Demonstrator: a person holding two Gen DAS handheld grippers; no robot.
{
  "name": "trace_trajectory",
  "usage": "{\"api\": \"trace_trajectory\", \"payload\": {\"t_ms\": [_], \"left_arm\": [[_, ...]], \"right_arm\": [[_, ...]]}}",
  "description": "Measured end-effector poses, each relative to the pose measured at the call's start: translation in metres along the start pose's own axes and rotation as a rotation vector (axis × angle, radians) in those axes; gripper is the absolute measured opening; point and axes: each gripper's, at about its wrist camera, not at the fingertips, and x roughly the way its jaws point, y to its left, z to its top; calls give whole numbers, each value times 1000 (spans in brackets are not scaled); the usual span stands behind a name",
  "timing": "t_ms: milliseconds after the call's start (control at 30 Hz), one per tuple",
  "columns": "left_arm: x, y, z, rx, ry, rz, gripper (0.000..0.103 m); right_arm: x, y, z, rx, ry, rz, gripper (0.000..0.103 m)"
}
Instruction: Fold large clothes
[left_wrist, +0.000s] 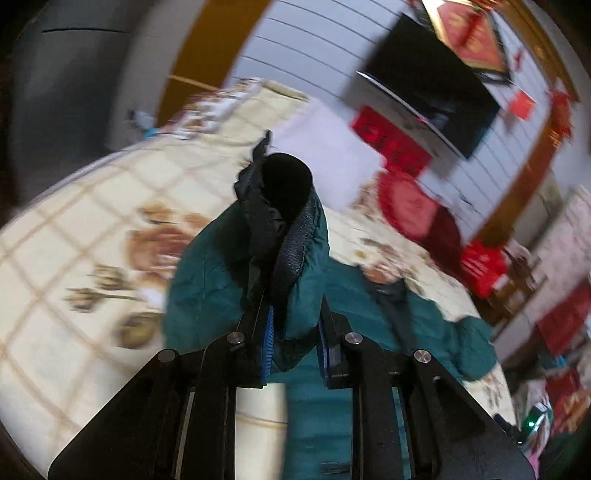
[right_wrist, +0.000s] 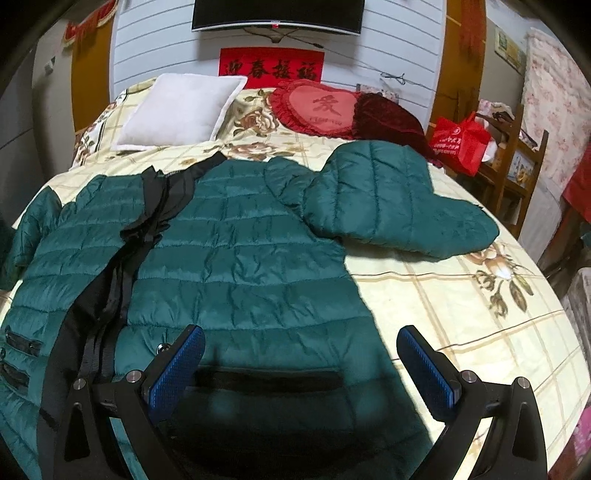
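Observation:
A dark green quilted jacket (right_wrist: 240, 258) with black lining lies spread front-up on the bed, its right sleeve (right_wrist: 399, 199) bent across the sheet. My left gripper (left_wrist: 295, 332) is shut on the jacket's left sleeve (left_wrist: 288, 236) near its black cuff and holds it lifted above the bed; the rest of the jacket (left_wrist: 424, 325) lies below. My right gripper (right_wrist: 301, 365) is open and empty, hovering over the jacket's lower hem near a black pocket strip (right_wrist: 269, 380).
The bed has a cream floral sheet (right_wrist: 480, 314). A white pillow (right_wrist: 181, 110) and a red heart cushion (right_wrist: 317, 107) lie at the head. A red bag (right_wrist: 461, 142) sits on a wooden chair at the right. A TV (right_wrist: 277, 14) hangs on the wall.

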Motion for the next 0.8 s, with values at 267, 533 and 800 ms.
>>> {"api": "trace_trajectory", "payload": {"t_ms": [267,533,800], "left_arm": [[50,-88,-14,69,58,-105,18],[115,-156,-40,73,160,-230,18],[172,-222,-84,148,267,-328,18]], "right_arm": [[-12,-27,-7,9,12,2,103],[-18,-44,-13,12,14,0,103],[-19,-51,-8,19,-4,-17,103]]}}
